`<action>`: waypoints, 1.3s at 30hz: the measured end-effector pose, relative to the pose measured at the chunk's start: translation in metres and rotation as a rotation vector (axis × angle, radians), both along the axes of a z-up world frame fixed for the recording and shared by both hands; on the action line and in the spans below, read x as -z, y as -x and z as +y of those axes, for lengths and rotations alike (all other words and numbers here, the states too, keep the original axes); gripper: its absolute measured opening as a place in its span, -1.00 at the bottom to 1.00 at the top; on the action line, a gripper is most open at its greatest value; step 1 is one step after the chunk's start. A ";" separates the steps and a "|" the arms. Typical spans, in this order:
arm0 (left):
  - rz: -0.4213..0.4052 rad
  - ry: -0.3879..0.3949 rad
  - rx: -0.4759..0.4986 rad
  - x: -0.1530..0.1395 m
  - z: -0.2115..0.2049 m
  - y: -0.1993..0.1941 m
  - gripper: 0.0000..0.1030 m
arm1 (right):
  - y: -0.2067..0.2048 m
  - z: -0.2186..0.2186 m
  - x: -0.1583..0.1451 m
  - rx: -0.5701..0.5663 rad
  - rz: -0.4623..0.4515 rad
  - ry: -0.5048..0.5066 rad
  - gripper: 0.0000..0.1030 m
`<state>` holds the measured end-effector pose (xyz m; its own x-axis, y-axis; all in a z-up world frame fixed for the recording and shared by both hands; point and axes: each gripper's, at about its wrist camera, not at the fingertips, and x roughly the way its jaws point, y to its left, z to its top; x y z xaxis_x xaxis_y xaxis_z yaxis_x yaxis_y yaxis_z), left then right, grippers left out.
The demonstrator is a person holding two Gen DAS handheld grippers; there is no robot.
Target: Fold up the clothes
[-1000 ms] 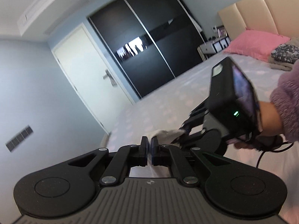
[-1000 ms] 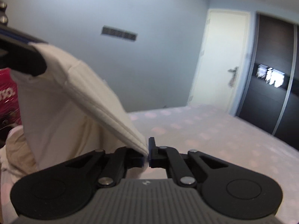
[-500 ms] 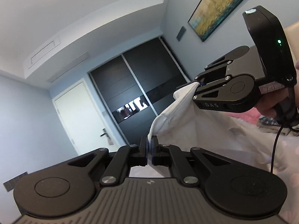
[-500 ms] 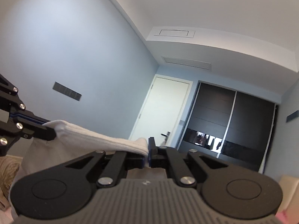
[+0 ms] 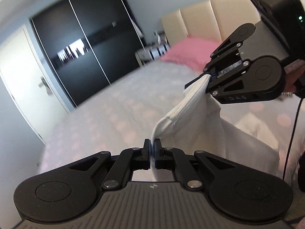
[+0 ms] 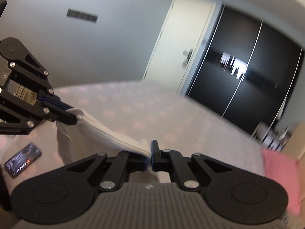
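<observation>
— White ribbed cotton garment [image 5: 192, 122]: what has changed with it?

— Half a second ago we had it lifted high, with the ceiling behind it. Now we have swung it down and forward, so it hangs over the pale bedspread with pink dots [image 5: 106, 114]. Both tools kept their grip throughout.

— How do the tools stand?

— Our left tool [image 5: 152, 148] is clamped on one end of the thick hemmed edge, and our right tool [image 5: 207, 78] is clamped on the other end. In the right wrist view, the right tool [image 6: 149, 155] pinches the hem with the jaws together on cloth.

— What does that mean for folding?

— We judge we are about to lay it flat on the bed, so the spread-out step is close.

— And its axis?

— The hem runs taut between the tools, from near-left up to far-right in the left wrist view. The body droops below onto the bed. A dark smartphone [image 6: 22, 159] lies on the bedspread nearby.
</observation>
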<state>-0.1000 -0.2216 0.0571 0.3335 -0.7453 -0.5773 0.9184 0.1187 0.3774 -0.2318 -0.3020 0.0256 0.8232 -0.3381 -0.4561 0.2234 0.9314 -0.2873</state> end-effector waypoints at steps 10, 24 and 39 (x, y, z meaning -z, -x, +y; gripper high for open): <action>0.085 -0.289 -0.115 0.131 -0.022 -0.060 -0.97 | 0.000 -0.035 0.097 0.034 0.125 -0.209 -0.62; 0.166 -0.351 -0.117 0.145 -0.023 -0.047 -0.52 | 0.015 0.056 0.176 -0.082 0.344 -0.380 -0.51; 0.189 -0.347 -0.204 0.148 -0.015 -0.045 -0.59 | -0.002 0.087 0.224 0.047 0.477 -0.341 -0.77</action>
